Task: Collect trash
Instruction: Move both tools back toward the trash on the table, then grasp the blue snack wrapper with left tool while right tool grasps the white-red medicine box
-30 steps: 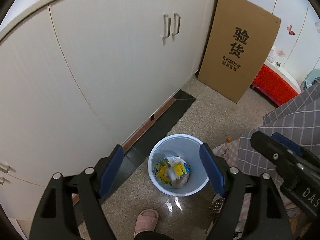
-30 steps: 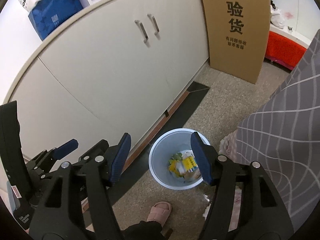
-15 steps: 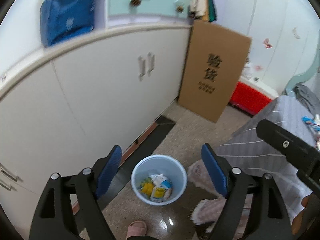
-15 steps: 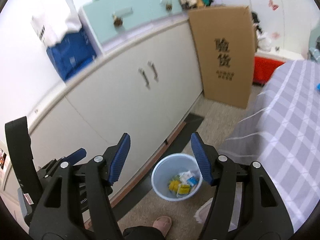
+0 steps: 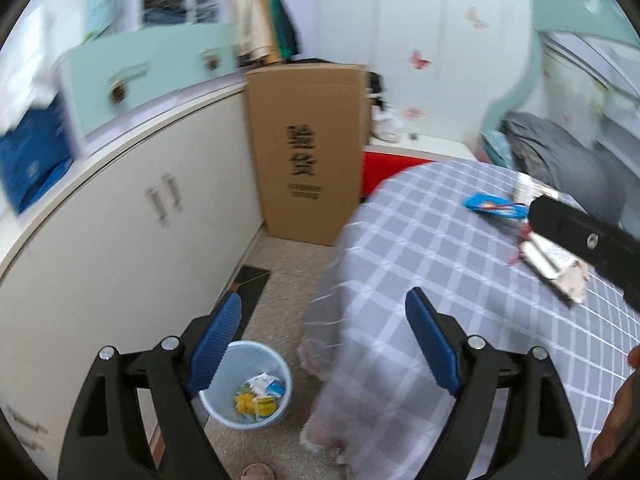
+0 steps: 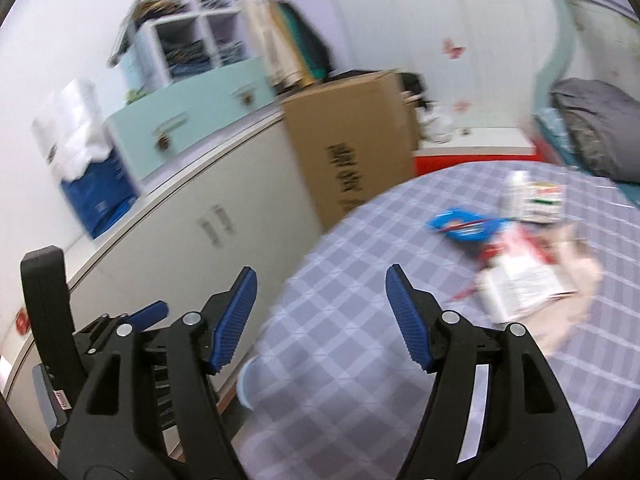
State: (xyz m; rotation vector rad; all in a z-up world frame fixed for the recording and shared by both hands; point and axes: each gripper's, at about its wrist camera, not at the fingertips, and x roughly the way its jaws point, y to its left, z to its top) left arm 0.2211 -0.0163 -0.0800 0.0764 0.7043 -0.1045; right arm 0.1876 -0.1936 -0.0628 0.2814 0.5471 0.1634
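Down in the bin (image 5: 245,388) some trash already sits; wrappers (image 6: 520,280) (blurred) wait on the bed (image 6: 360,340). Left gripper (image 5: 324,340) apart, empty; right gripper (image 6: 320,312) opening, empty.

Home bedroom: checked bedspread (image 5: 440,248), white cupboards (image 5: 132,240)

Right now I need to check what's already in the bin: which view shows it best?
Left wrist view: the bin is seen whole, with wrappers inside. In the right wrist view only a sliver of its rim shows beside the tablecloth.
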